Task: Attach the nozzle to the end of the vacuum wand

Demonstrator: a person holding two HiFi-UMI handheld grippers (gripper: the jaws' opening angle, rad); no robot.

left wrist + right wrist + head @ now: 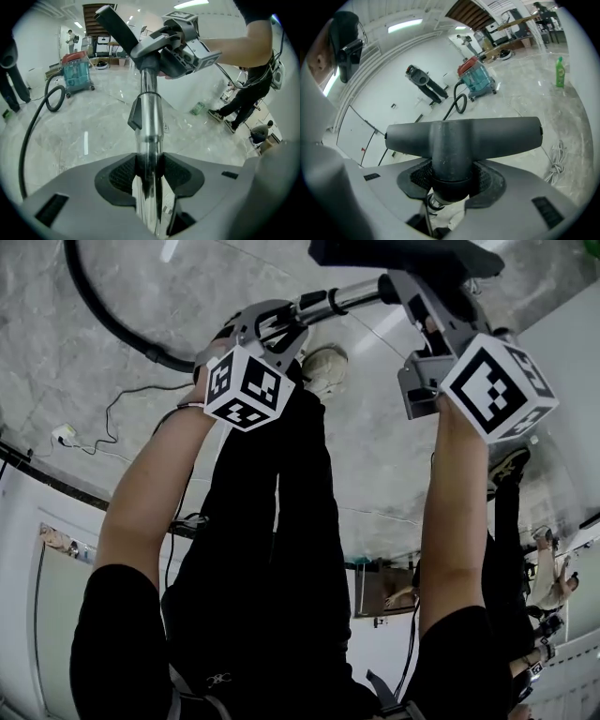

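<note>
In the head view my left gripper (281,326) is shut on the chrome vacuum wand (339,300), which slants up and to the right. My right gripper (433,307) holds the black T-shaped nozzle (403,253) at the wand's far end. In the left gripper view the wand (150,117) runs out from between the pads of the left gripper (150,177) to the nozzle (115,26). In the right gripper view my right gripper (451,182) clamps the nozzle (464,136) by its neck. A chrome ring shows just beneath. Whether the joint is fully seated I cannot tell.
A black hose (103,306) curves over the marble floor to a teal vacuum cleaner (77,70). The person's legs and a shoe (325,371) are below the wand. A green bottle (559,71) and a white cord (555,161) lie at the right. Another person (243,93) stands nearby.
</note>
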